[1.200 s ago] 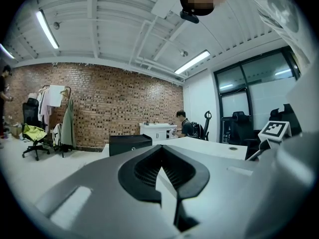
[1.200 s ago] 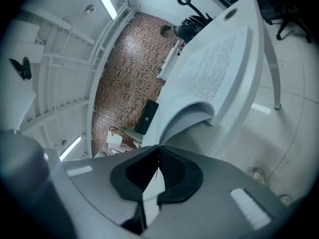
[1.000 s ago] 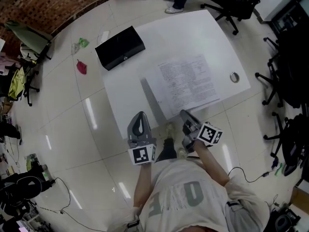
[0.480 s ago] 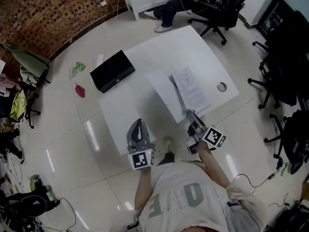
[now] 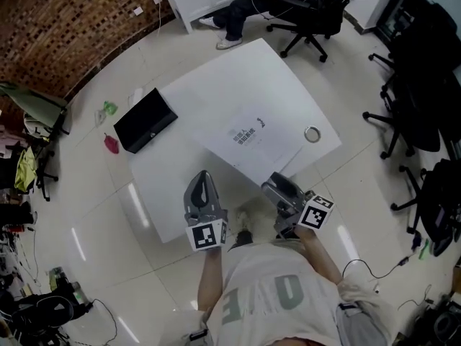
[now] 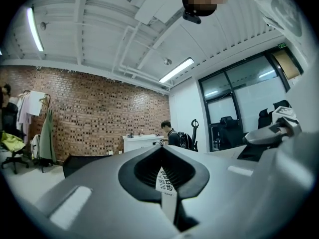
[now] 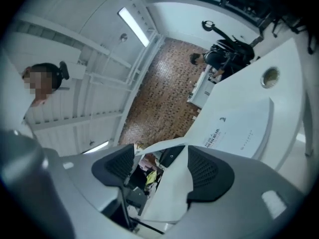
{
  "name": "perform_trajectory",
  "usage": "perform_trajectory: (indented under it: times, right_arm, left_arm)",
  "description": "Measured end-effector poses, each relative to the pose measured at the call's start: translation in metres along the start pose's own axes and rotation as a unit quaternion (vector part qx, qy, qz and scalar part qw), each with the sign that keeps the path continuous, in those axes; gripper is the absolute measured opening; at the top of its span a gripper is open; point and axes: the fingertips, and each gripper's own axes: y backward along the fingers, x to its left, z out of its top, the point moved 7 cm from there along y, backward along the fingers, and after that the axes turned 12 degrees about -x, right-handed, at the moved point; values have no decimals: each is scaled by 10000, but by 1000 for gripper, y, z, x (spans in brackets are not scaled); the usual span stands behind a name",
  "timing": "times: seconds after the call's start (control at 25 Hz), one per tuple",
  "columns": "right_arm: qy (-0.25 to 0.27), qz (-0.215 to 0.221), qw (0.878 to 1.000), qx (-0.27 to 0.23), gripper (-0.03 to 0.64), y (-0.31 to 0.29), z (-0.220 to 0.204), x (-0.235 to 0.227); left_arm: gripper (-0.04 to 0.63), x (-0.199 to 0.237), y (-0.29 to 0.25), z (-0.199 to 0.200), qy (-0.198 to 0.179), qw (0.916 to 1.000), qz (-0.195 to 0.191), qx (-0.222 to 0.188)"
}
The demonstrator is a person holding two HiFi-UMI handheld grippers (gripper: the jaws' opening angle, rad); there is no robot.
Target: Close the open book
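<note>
Book (image 5: 252, 137): closed and lying flat on the white table (image 5: 230, 78), printed cover up, at the table's near right part; one corner reaches the near edge, just in front of your right gripper.
Left gripper (image 5: 202, 177): you hold it over the table's near edge, left of the book and apart from it; its own view shows the jaws drawn together at the tips, with only a thin slit and a small diamond-shaped window between them, through which a strip of the book's cover print shows; it grips nothing.
Right gripper (image 5: 275, 184): you hold it at the near edge beside the book's near corner; its own view shows the jaws spread wide, with the tabletop and the book's cover seen beyond them and nothing clamped.
Black box (image 5: 145, 120): on the far left corner of the table, well apart from the book.
Round ring (image 5: 312, 133): on the tabletop, to the right of the book, near the right edge.
Surroundings: office chair (image 5: 310, 13) and a seated person (image 5: 248, 2) beyond the far side of the table; brick wall (image 5: 65, 20) at far left.
</note>
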Motion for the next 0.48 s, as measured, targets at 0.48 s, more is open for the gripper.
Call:
perform_trajectory:
  times: [0.48]
  right_arm:
    - [3018, 618, 9258, 2191, 334, -4, 74, -67]
  left_arm:
    - [15, -113, -23, 1, -165, 9924, 1198, -232]
